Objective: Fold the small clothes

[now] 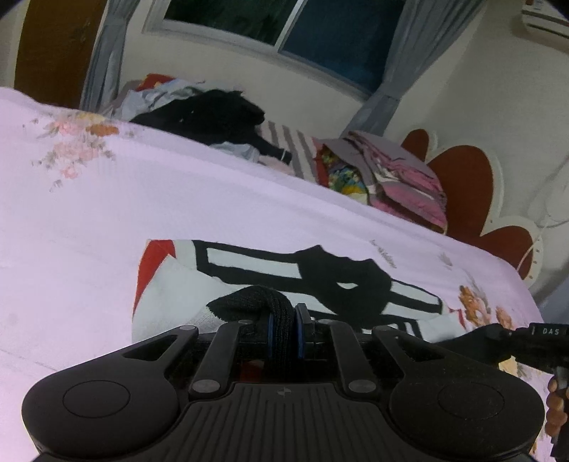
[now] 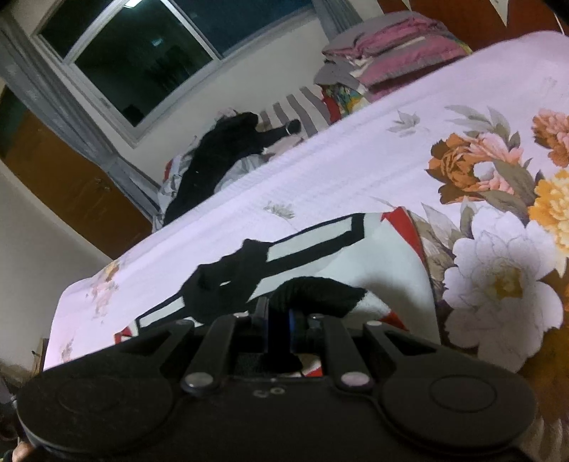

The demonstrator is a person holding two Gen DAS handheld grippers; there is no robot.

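Observation:
A small white garment [image 1: 185, 280] with black bands and red patches lies spread on the pale floral bedsheet [image 1: 106, 213]. Its black ribbed hem is pinched in my left gripper [image 1: 283, 321], which is shut on it. The same white garment [image 2: 384, 256] fills the middle of the right wrist view. There my right gripper [image 2: 281, 320] is shut on another stretch of the black ribbed hem [image 2: 320, 288]. A black fold of the garment [image 2: 220, 284] lies bunched to the left of it. The right gripper's body [image 1: 533, 341] shows at the lower right of the left wrist view.
A heap of dark and mixed clothes [image 1: 213, 113] lies at the far side of the bed under the window [image 1: 284, 25]. A stack of folded pink and grey bedding [image 1: 402, 174] sits by the red headboard [image 1: 462, 184]. A wooden door [image 2: 71, 188] stands beyond the bed.

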